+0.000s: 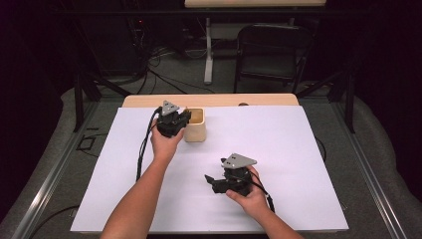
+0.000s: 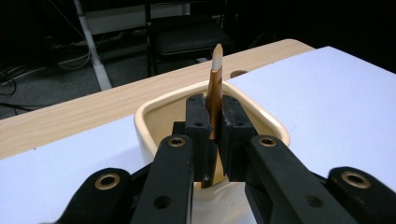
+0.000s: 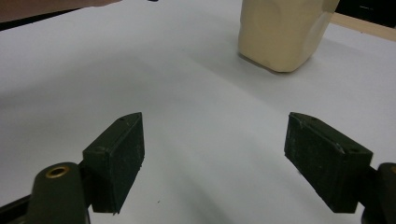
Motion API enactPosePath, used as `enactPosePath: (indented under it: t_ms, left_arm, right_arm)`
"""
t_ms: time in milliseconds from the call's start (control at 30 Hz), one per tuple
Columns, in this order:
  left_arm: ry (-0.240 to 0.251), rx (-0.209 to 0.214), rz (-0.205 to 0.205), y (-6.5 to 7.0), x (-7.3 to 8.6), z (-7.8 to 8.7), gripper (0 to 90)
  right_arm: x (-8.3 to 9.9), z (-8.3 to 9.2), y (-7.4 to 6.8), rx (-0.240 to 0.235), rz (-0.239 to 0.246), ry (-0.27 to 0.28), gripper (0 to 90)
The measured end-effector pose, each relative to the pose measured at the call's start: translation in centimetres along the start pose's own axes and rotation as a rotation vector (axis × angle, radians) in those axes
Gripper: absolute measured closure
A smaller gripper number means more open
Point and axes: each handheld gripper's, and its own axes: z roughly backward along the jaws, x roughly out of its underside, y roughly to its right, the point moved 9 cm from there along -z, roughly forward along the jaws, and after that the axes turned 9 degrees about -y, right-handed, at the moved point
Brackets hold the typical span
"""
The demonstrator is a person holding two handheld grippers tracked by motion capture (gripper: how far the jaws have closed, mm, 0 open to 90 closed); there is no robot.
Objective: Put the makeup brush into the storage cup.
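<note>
A cream square cup [image 1: 195, 126] stands on the white sheet near the table's far edge. My left gripper [image 1: 183, 119] hangs at the cup's left rim, shut on a thin brown stick with a pale pointed tip [image 2: 215, 88]. The stick stands upright between the pads, its lower end inside the cup [image 2: 159, 121]. My right gripper [image 1: 213, 182] rests low over the sheet near the front, pointing left. Its jaws stand wide open with nothing between them [image 3: 212, 158]. The cup [image 3: 282, 32] shows ahead of it, at the upper right of the right gripper view.
A white sheet [image 1: 278, 149] covers most of the wooden table [image 1: 214, 100]. A small round hole [image 1: 243, 104] sits in the bare wood strip at the back. Beyond the table stand a dark chair [image 1: 271, 52] and cables on the floor.
</note>
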Motion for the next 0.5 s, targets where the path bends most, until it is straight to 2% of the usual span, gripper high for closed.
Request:
enactPosePath:
  t_ms: [500]
  left_arm:
    - [-0.011,-0.004,0.003,-0.42,0.53,0.07,83.7]
  right_arm:
    - [0.06,-0.08,-0.13,-0.004,0.000,-0.005,19.7]
